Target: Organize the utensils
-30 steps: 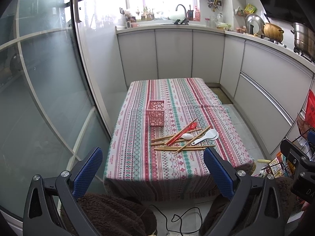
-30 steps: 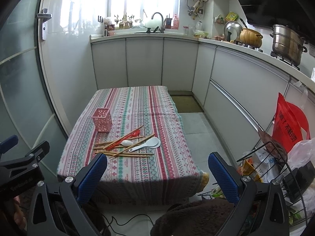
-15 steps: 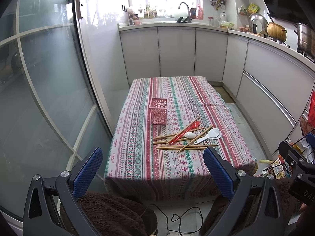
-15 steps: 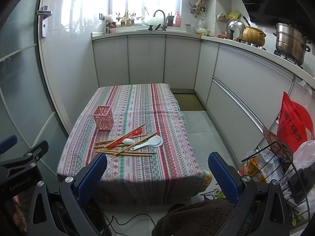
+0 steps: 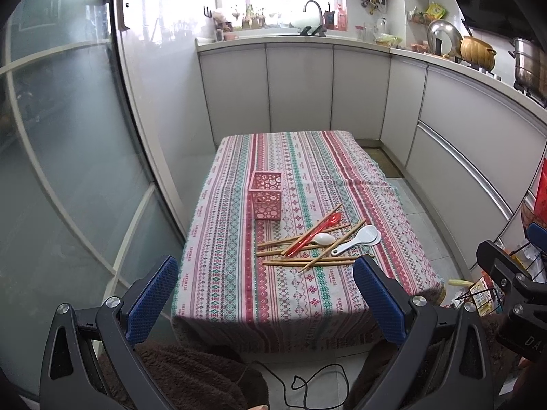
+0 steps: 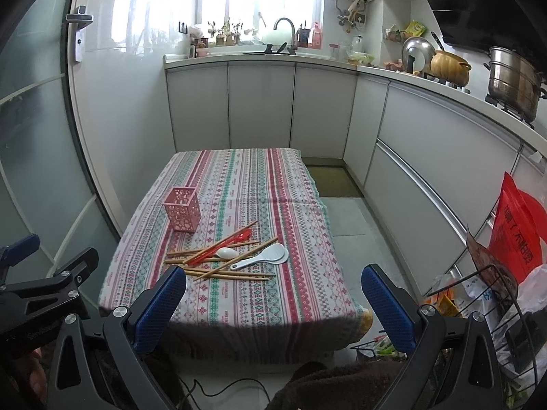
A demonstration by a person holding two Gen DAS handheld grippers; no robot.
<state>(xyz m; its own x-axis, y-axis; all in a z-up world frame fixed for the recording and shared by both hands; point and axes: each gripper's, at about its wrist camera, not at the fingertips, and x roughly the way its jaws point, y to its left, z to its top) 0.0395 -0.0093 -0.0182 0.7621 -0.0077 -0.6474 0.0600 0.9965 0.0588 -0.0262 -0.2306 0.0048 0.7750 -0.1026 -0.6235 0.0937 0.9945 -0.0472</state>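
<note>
Mid-frame on the surface (image 5: 239, 273): one pink holder (image 5: 266, 200), one red spoon (image 5: 312, 233), two white spoons (image 5: 357, 242) (chopsticks uncounted). Both grippers' fingers (image 5: 152, 302) (image 6: 388, 309) spread, empty.

A striped-cloth table (image 5: 239, 273) carries a pink basket (image 5: 266, 200) beside scattered utensils (image 5: 318, 242).

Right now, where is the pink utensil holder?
The pink utensil holder stands upright on the striped tablecloth, toward its left side in both views, just beyond the pile of chopsticks and spoons, touching none of them.
</note>
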